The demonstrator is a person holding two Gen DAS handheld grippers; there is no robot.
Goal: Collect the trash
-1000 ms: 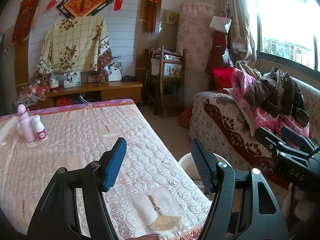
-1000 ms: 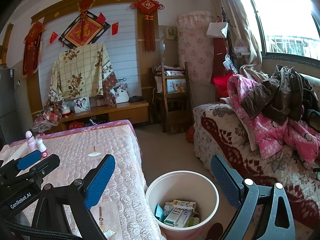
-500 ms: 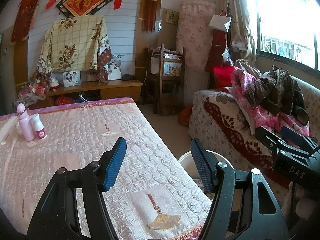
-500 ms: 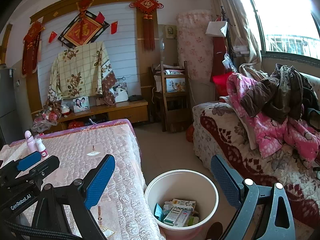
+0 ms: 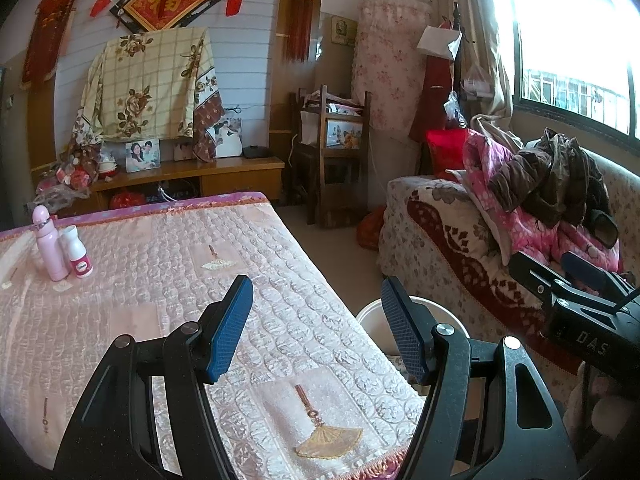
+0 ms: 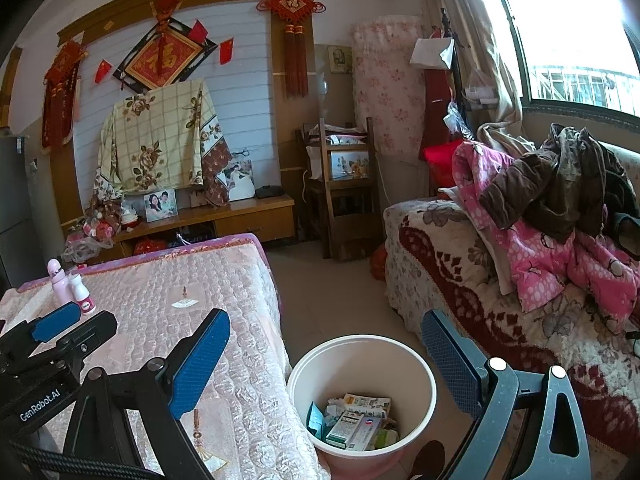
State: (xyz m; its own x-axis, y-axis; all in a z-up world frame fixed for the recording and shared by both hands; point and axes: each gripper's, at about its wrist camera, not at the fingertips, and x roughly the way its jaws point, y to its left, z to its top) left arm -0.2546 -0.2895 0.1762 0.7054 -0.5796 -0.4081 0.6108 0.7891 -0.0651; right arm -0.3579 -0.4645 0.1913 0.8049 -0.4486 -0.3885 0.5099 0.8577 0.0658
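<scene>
Your left gripper [image 5: 316, 330] hangs over the near end of the quilted table [image 5: 160, 280], jaws wide and empty. Your right gripper [image 6: 326, 364] is also spread wide with nothing between its pads, above the white bin [image 6: 416, 376] on the floor beside the table, where boxes and wrappers [image 6: 352, 422] lie.

Your white trash bin [image 6: 362, 392] stands upright on the floor, just beside the quilted table's edge and near the sofa. Inside it lies a loose heap of trash [image 6: 352, 420]: a white box with green print on top, a teal wrapper against the left wall, and what may be crumpled paper.
</scene>
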